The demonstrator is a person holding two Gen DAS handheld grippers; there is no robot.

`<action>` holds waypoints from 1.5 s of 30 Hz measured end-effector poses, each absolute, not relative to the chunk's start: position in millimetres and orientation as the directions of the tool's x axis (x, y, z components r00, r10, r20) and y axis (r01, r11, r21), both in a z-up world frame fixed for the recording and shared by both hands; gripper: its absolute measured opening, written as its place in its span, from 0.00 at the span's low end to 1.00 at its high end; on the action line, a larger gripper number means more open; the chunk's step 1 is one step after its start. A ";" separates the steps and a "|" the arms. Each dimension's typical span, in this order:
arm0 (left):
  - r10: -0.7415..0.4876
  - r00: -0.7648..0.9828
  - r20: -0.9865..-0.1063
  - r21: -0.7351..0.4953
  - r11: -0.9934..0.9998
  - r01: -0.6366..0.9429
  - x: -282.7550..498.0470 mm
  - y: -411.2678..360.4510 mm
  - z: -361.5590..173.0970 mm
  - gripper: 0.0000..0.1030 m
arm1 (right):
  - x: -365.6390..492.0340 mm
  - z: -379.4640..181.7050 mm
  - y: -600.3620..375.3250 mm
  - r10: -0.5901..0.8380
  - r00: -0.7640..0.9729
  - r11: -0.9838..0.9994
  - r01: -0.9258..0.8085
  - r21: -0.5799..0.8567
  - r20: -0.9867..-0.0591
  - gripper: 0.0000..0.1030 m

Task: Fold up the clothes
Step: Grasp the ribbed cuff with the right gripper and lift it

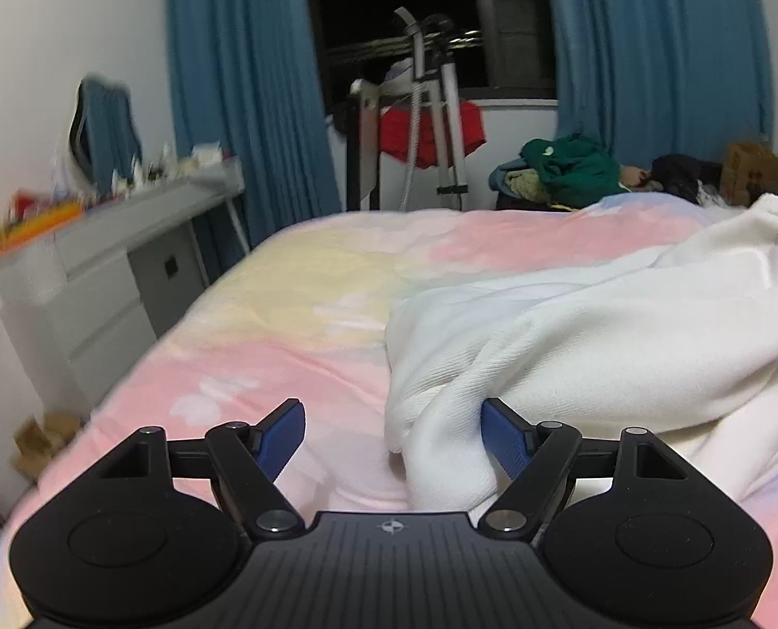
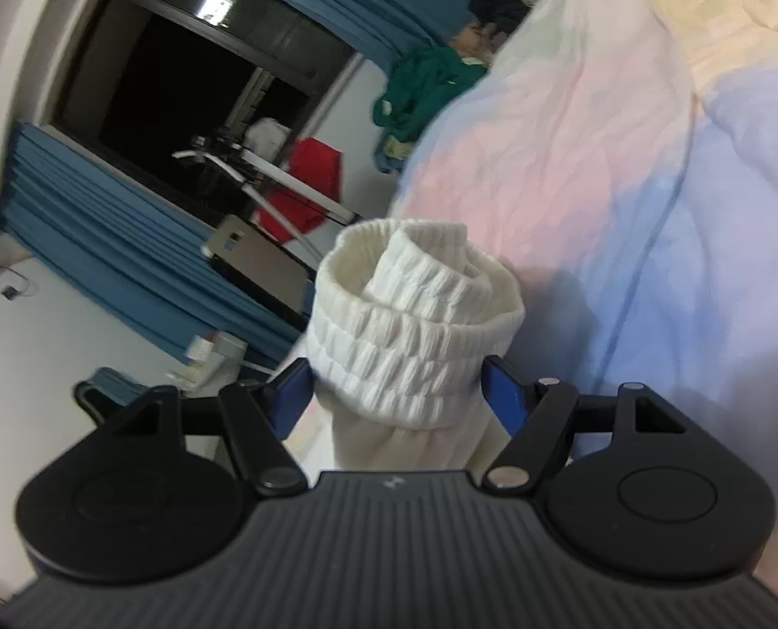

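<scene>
Cloth is what you are dealing with: a white ribbed garment (image 1: 572,325) lying rumpled across the right half of the bed (image 1: 294,288), on its pastel cover. Your left tongs (image 1: 393,432) stand spread, with a hanging fold of the garment against the right blue pad and nothing pinched. Your right tongs (image 2: 395,393) straddle the elastic cuff (image 2: 415,325); the pads touch its sides, but you cannot tell whether they are truly pinching or only resting there. Judging by the knit, the fabric is light, soft and limp, so it will sag and slide rather than hold a crease. The gathered cuff is thick and gives the firmest hold; elsewhere, take a hem or seam edge rather than a loose middle fold, which would likely bunch and slip out.
</scene>
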State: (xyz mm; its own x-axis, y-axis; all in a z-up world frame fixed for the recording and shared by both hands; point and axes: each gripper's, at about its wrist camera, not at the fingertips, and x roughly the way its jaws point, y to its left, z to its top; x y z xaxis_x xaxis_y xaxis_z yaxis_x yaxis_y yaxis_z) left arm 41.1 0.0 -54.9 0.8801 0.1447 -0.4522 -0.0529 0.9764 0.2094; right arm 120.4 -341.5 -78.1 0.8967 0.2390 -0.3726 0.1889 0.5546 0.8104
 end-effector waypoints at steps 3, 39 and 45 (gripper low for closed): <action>0.131 0.888 -0.442 0.235 0.972 -0.026 40.3 -10.0 -57.8 0.74 | 123.5 -76.8 -335.9 0.249 0.885 0.593 0.181 0.784 -0.393 0.71; -0.061 0.869 -0.492 0.089 0.989 0.120 27.3 -16.6 -54.9 0.08 | 120.3 -67.4 -330.1 0.248 0.825 0.715 0.197 0.671 -0.507 0.29; -0.062 0.853 -0.518 0.068 0.991 0.114 29.4 -10.7 -57.0 0.08 | 121.1 -79.8 -338.3 0.253 0.799 0.670 0.262 0.695 -0.545 0.63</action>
State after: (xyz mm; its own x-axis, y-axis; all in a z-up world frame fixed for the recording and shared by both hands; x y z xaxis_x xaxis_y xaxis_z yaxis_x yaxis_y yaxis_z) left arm 29.4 -10.7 -57.0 0.8534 -0.0621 -0.5176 0.1136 0.9912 0.0684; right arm 121.1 -338.3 -79.8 0.7994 0.2525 -0.5451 0.2619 0.6700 0.6946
